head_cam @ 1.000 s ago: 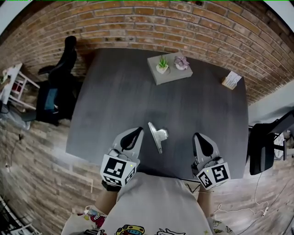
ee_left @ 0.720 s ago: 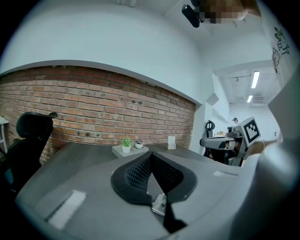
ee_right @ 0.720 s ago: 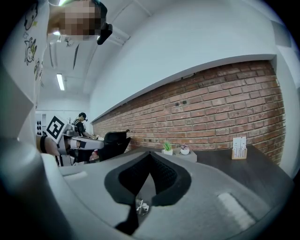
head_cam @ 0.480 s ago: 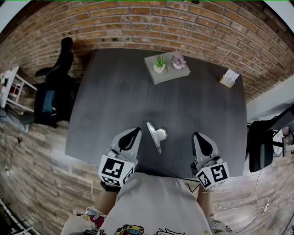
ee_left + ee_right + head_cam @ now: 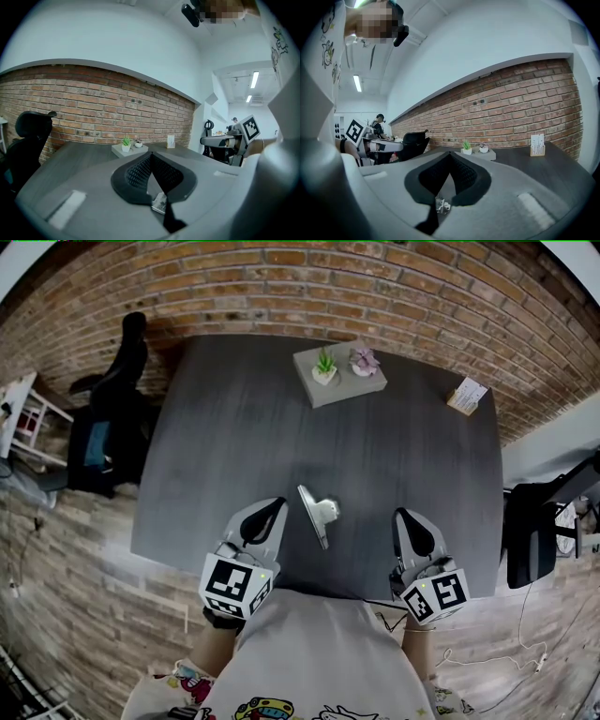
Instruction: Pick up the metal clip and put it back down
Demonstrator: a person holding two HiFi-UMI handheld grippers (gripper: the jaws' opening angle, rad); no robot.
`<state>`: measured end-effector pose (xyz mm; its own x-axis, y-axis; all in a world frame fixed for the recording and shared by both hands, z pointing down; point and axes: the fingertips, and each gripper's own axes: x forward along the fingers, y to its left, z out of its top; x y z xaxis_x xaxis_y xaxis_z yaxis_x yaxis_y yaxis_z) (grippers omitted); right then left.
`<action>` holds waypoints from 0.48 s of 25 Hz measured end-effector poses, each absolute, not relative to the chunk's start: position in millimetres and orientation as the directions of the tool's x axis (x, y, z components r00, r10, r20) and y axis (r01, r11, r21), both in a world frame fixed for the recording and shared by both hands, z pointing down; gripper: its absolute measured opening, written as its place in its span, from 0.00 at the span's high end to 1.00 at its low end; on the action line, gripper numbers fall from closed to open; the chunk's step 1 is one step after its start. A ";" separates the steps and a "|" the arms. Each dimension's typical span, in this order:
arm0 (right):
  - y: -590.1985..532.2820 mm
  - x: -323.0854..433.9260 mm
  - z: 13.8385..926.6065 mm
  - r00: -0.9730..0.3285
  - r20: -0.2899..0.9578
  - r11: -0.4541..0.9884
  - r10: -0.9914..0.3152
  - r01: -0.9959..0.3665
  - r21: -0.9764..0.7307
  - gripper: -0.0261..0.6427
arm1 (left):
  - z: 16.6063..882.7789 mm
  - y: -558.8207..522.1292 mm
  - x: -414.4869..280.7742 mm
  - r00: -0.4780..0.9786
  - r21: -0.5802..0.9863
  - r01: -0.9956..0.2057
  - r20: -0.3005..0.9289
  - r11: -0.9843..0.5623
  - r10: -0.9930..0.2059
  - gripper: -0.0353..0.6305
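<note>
Claws shut, clip on the table

Both claws are held at the near edge of the table (image 5: pixel 244 427), side by side and well apart. Both point away from the person and tip a little down. The left claw (image 5: pixel 278 506) is closed with nothing in it. The right claw (image 5: pixel 404 517) is closed and empty too. In each gripper view the two black pads (image 5: pixel 135 172) meet in a point at the front. The pads have a bumpy net look, and the shells round them are smooth and grey.

The clip (image 5: pixel 319 515) lies on the table between the two claws. It is closer to the left one and does not touch it. It is shiny metal, with a long thin bar and a round tab on one side.

The table is dark grey, with faint wood lines and soft corners. At its far side sits a grey block (image 5: pixel 339 385) with two little pots on it. One pot has a green plant (image 5: pixel 324 363) and one has a pinkish plant (image 5: pixel 365 360). A small card stand (image 5: pixel 467 397) is at the far right corner. A red brick wall (image 5: pixel 394 287) runs behind the table. A black chair (image 5: pixel 117 395) stands at the left and another chair (image 5: pixel 528 542) at the right. The floor (image 5: pixel 66 549) is pale wood planks.
</note>
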<state>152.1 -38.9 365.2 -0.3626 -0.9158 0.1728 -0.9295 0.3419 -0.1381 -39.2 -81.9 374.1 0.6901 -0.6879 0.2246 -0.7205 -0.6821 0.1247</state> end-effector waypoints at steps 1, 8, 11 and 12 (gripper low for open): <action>-38.7 151.9 364.9 -0.362 0.171 0.342 -0.916 -0.930 -0.139 0.96 | 374.4 -81.3 -39.3 0.691 0.124 -0.720 0.225 -0.683 -0.687 0.93; -36.7 154.6 365.3 -0.359 0.165 0.336 -0.919 -0.930 -0.150 0.96 | 375.7 -79.6 -38.6 0.687 0.121 -0.723 0.225 -0.680 -0.691 0.93; -35.4 154.0 366.2 -0.360 0.166 0.338 -0.918 -0.929 -0.149 0.96 | 377.7 -79.2 -38.6 0.690 0.117 -0.720 0.227 -0.684 -0.687 0.93; -35.3 154.0 366.6 -0.361 0.166 0.338 -0.918 -0.929 -0.147 0.96 | 378.6 -79.3 -38.3 0.691 0.117 -0.719 0.227 -0.685 -0.686 0.93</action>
